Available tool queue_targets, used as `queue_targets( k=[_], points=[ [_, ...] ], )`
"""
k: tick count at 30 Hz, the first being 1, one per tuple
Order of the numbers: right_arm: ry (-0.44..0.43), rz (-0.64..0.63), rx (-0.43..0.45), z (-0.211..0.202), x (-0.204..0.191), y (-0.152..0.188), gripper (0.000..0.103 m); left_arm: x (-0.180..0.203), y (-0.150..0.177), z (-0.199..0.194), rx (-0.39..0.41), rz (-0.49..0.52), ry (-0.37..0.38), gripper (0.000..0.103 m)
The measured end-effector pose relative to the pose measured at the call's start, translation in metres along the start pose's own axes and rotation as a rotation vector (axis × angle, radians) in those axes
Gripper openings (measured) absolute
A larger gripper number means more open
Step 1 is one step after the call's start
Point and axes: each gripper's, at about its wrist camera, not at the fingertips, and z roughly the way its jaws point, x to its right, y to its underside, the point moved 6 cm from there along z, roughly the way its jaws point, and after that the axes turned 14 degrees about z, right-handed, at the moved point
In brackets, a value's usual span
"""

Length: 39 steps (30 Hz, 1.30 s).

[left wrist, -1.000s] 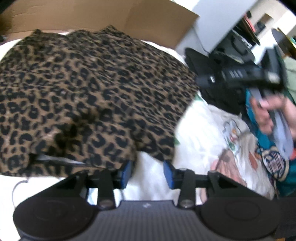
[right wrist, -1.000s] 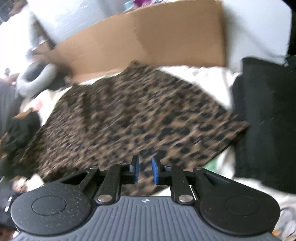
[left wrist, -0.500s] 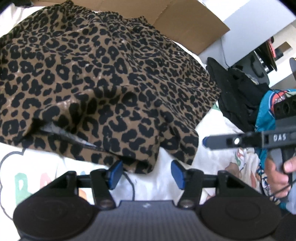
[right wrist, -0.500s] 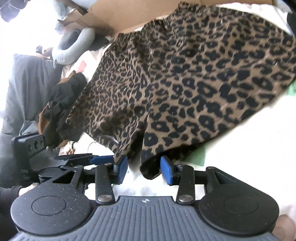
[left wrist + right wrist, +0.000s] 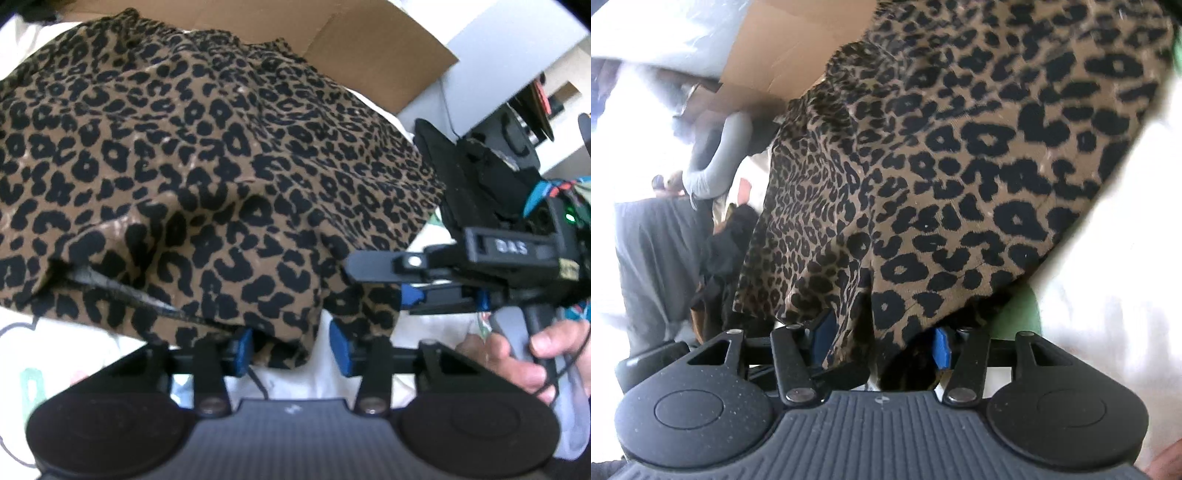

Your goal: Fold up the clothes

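A leopard-print garment lies spread on a white printed sheet. My left gripper is low at its near hem. A fold of the hem sits between the blue pads, and a gap shows at the right-hand pad. Its jaws are closing. My right gripper reaches in from the right at the same hem, held by a hand. In the right wrist view the garment hangs down between that gripper's blue pads. Its jaws are opening and neither pad presses the cloth.
A flattened cardboard box stands behind the garment. A black bag or cloth lies at the right. In the right wrist view a grey neck pillow and a dark heap of clothes lie at the left.
Both grippers have come down to the garment's near hem. The right one rolled and went from nearly shut to open around the hem. The left jaws widened, then narrowed.
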Motion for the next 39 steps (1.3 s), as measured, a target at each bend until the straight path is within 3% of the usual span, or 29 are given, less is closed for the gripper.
queue_targets(
  k=[2, 4, 7, 9, 11, 17, 23, 24, 27, 30, 34, 39],
  points=[
    [-0.020, 0.044, -0.016, 0.005, 0.003, -0.001, 0.043, 0.000, -0.001, -0.001, 0.005, 0.006, 0.009, 0.033],
    [-0.046, 0.073, -0.039, 0.008, 0.004, 0.000, 0.018, -0.001, -0.001, -0.002, 0.003, -0.005, 0.021, 0.016],
    [-0.072, 0.109, -0.058, 0.005, 0.007, 0.002, 0.003, 0.000, 0.001, -0.005, 0.010, -0.011, 0.037, 0.007],
    [-0.088, 0.116, -0.067, 0.003, 0.008, 0.004, 0.000, 0.000, 0.002, -0.009, 0.016, 0.005, 0.034, 0.006],
    [-0.104, 0.124, -0.076, 0.000, 0.009, 0.006, 0.000, 0.000, 0.002, -0.014, 0.023, 0.016, 0.034, 0.005],
    [-0.035, 0.070, -0.101, -0.007, 0.015, 0.014, 0.000, 0.001, 0.007, -0.017, 0.034, 0.029, 0.041, 0.004],
    [0.036, 0.036, -0.141, -0.017, 0.015, 0.018, 0.003, 0.018, 0.012, -0.007, 0.016, 0.104, 0.053, 0.004],
    [0.041, 0.034, -0.158, -0.019, 0.013, 0.017, 0.008, 0.019, 0.013, -0.006, 0.010, 0.111, 0.055, 0.004],
    [0.047, 0.009, -0.206, -0.028, 0.005, 0.020, 0.036, 0.020, 0.015, -0.003, -0.014, 0.118, 0.078, 0.004],
    [0.011, 0.001, -0.260, -0.035, -0.003, 0.028, 0.037, 0.022, 0.019, -0.003, -0.039, 0.132, 0.103, 0.005],
    [-0.019, 0.010, -0.268, -0.030, -0.009, 0.034, 0.040, 0.020, 0.024, -0.013, -0.061, 0.152, 0.115, 0.011],
    [-0.028, 0.036, -0.266, -0.017, -0.011, 0.034, 0.041, -0.007, 0.019, -0.043, -0.024, 0.109, 0.021, 0.022]
  ],
)
